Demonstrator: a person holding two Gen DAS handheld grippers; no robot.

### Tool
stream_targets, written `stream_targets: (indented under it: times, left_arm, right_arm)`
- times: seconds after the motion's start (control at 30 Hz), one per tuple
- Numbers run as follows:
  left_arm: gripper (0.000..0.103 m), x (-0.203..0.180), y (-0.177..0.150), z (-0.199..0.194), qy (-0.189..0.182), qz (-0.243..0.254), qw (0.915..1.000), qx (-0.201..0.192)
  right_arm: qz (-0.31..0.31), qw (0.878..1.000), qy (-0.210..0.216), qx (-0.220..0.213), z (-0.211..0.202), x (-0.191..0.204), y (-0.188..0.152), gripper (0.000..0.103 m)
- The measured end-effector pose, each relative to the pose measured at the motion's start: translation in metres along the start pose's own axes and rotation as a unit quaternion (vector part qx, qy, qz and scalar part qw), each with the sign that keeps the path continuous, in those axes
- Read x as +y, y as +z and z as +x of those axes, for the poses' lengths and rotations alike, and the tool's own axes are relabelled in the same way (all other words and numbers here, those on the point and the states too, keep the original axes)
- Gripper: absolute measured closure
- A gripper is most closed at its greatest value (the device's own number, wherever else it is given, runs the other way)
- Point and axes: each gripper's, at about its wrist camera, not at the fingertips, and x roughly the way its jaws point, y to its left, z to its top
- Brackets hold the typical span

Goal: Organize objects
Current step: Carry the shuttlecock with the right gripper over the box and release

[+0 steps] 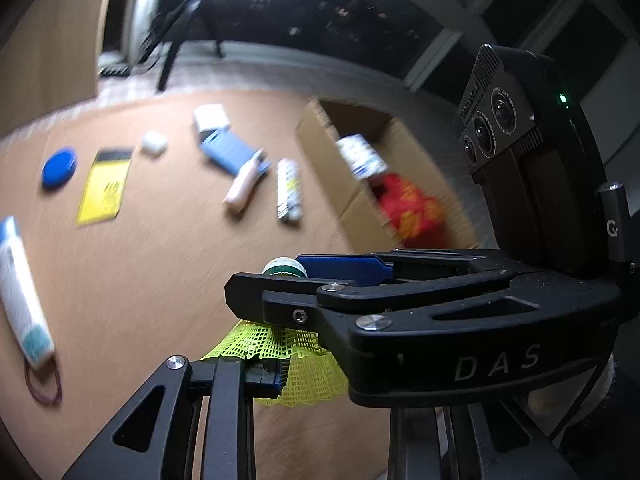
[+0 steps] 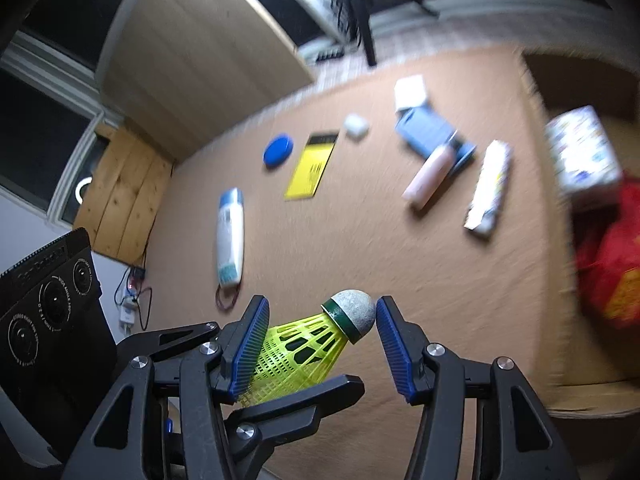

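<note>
above the tabletop (image 2: 360,240), a yellow shuttlecock (image 2: 316,344) sits between both hand-held grippers: the right hand-held gripper (image 2: 320,344) clamps skirt and cork, the left hand-held gripper (image 1: 280,320) pinches its skirt.

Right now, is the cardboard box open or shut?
Open. The cardboard box has its top flaps spread apart, and you can see a white carton and a red bag sitting inside it.

Dark windows (image 2: 44,128), tan table (image 2: 360,260)
</note>
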Motion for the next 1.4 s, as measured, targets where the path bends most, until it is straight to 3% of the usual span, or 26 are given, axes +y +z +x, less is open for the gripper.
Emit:
stream_targets:
  times: [0.4, 0.73, 0.77, 0.87, 0.9, 1.4]
  left_arm:
    - [0.076, -0.086, 0.05, 0.041, -0.054, 0.085, 0.9949, 0.006]
    - [0.076, -0.136, 0.061, 0.088, -0.075, 0.13, 0.9882, 0.033]
    - [0.076, -0.138, 0.06, 0.09, -0.072, 0.132, 0.988, 0.034]
    - [0.056, -0.139, 0.06, 0.094, -0.061, 0.133, 0.9885, 0.039]
    - [0.054, -0.138, 0.058, 0.093, -0.057, 0.134, 0.9886, 0.038]
    - [0.054, -0.1, 0.054, 0.063, -0.041, 0.109, 0.9928, 0.026]
  right_arm:
    - [0.05, 0.995, -0.054, -0.072, -0.08, -0.066, 0.006, 0.051]
    - [0.097, 0.986, -0.092, -0.097, -0.112, -0.117, 0.0, 0.051]
    - [0.101, 0.985, -0.099, -0.1, -0.114, -0.12, 0.0, 0.051]
    - [0.111, 0.981, -0.117, -0.11, -0.121, -0.129, -0.001, 0.046]
    - [0.112, 0.98, -0.119, -0.111, -0.122, -0.129, -0.002, 0.045]
    - [0.108, 0.981, -0.111, -0.118, -0.112, -0.115, 0.007, 0.04]
